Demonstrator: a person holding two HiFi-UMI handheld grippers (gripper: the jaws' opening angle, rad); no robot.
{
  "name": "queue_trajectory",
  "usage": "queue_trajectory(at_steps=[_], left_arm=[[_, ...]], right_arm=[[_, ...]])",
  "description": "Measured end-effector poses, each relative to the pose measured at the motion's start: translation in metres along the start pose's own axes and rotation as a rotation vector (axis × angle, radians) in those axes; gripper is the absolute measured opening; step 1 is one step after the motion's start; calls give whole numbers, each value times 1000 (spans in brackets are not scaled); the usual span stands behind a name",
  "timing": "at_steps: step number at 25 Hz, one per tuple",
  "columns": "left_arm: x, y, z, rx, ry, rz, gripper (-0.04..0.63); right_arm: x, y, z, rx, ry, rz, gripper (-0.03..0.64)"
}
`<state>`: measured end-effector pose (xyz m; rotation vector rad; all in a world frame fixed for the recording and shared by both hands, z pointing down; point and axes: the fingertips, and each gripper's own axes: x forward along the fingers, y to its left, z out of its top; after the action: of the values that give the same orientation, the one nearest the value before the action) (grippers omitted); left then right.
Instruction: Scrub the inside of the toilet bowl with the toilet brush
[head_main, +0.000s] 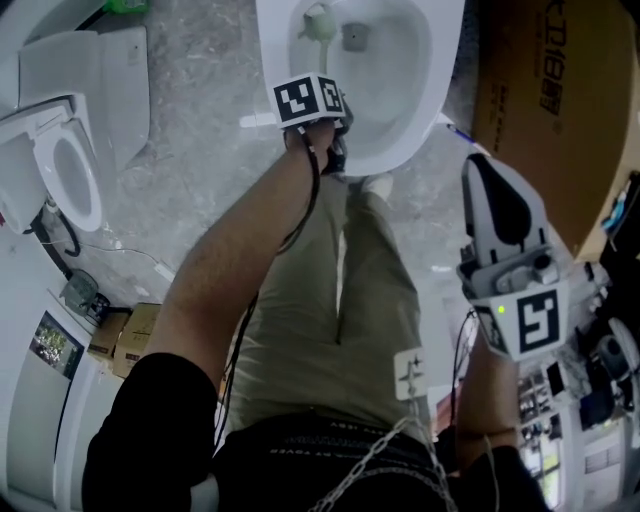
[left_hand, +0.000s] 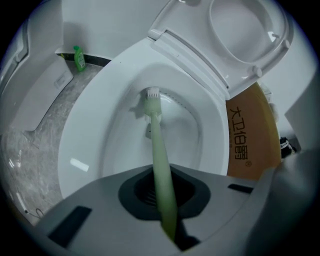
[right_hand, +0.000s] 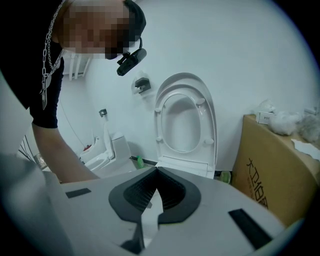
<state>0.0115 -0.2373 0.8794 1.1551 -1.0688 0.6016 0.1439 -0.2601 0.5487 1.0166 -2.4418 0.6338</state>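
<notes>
In the head view, the left gripper (head_main: 320, 112) reached over the near rim of the bowl (head_main: 415, 95). The brush (head_main: 318, 24) ran forward from it, with its head down inside against the far-left wall. The right gripper (head_main: 495, 190) hung well off to the right, clear of the bowl and taking no part.

In the left gripper view, the left gripper (left_hand: 165, 192) was clenched on the brush (left_hand: 159, 150), whose pale green handle passed straight between the jaws. The bristle head (left_hand: 152, 94) lay ahead and below, touching the bowl (left_hand: 95, 135) wall just under the far rim. The scrubbing step looked under way. The next move would likely call for sweeping the head around the wall and down toward the drain, with the grip kept firm.

In the right gripper view, the right gripper (right_hand: 155, 192) was closed with its jaw tips meeting and nothing between them. The raised lid (right_hand: 185, 120) stood ahead of it.
</notes>
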Motion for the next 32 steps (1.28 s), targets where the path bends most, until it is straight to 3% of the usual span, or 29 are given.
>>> queue_trajectory(at_steps=[5,19,28,32], left_arm=[[8,-10,9,109,8,21,2],[28,-38,10,263,60,28,2],[32,-47,1,503,132,47,2],[34,-47,-9,608,184,73,2]], right_arm=[[-6,-1,0,29,-8,-18,3],[-33,-8,-12,47,-14,-54,3],[-52,-8,-28,9,-7,-32,3],[-53,-6,-23,59,-19,-46,3]])
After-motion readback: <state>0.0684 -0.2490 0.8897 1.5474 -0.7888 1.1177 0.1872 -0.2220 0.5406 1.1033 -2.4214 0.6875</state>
